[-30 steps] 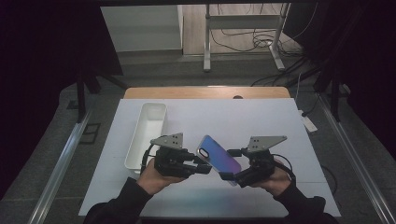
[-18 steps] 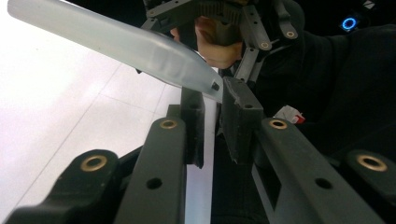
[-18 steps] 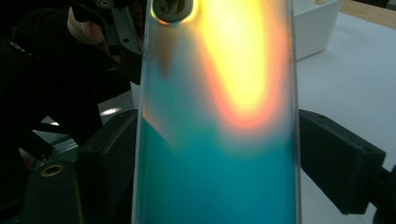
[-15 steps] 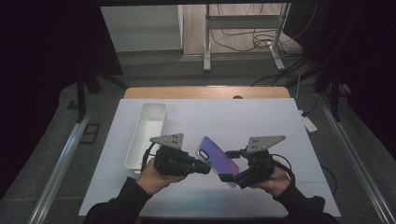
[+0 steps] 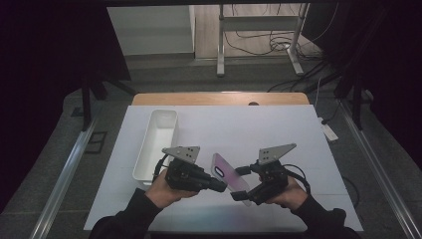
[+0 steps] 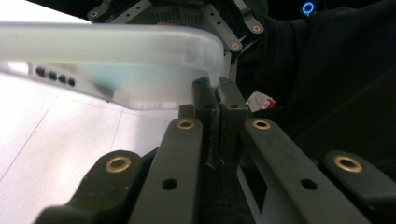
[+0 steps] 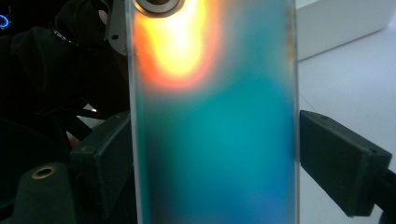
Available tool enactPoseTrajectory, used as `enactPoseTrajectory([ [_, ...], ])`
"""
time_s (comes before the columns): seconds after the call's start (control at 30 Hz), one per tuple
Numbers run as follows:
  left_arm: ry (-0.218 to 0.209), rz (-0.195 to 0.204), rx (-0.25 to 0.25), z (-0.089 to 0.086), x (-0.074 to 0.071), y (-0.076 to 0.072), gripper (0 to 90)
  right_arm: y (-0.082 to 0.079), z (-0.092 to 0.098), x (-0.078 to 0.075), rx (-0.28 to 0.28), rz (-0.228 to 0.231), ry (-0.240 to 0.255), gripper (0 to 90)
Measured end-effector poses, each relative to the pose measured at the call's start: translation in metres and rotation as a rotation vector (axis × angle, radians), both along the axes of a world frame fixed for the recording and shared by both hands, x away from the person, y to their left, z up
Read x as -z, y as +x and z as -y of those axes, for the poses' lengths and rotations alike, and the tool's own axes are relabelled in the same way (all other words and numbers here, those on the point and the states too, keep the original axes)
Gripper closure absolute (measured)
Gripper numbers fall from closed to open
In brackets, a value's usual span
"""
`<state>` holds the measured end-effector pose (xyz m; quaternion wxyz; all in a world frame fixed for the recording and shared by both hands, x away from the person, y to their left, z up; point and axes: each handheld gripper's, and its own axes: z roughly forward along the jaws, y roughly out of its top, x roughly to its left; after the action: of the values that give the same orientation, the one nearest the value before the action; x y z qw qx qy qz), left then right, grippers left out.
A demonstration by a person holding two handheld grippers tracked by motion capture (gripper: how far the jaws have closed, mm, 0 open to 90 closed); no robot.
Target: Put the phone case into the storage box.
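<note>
1. Phone case (image 5: pixel 226 174) is held above the bench (image 5: pixel 278 134), between both hand-held grippers.
2. Left hand-held gripper (image 5: pixel 222 187): jaws just closed, pinching the case's edge.
3. Right hand-held gripper (image 5: pixel 241 183): jaws just opening, case between them, gaps visible.

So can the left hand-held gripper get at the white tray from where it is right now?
Probably not right away. The left hand-held gripper is shut on a corner of the phone case, which sits between it and the right hand-held gripper. The white tray lies close on its outer side, nothing between.
</note>
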<state>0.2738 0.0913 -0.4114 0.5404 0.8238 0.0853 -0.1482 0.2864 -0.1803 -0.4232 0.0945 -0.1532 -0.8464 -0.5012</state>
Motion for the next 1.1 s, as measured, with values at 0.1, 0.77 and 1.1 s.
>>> enactPoseTrajectory([
  [0.1, 0.013, 0.008, -0.003, 0.000, 0.001, 0.000, 88.0, 0.000, 0.000, 0.001, 0.003, -0.001, -0.010, 13.4],
  [0.77, 0.095, 0.018, -0.160, -0.014, 0.002, 0.008, 87.9, 0.002, 0.003, 0.003, 0.076, 0.066, -0.136, 4.3],
  [1.1, 0.110, 0.022, -0.230, -0.020, 0.000, 0.010, 87.9, 0.002, 0.006, 0.001, 0.112, 0.098, -0.132, 1.1],
])
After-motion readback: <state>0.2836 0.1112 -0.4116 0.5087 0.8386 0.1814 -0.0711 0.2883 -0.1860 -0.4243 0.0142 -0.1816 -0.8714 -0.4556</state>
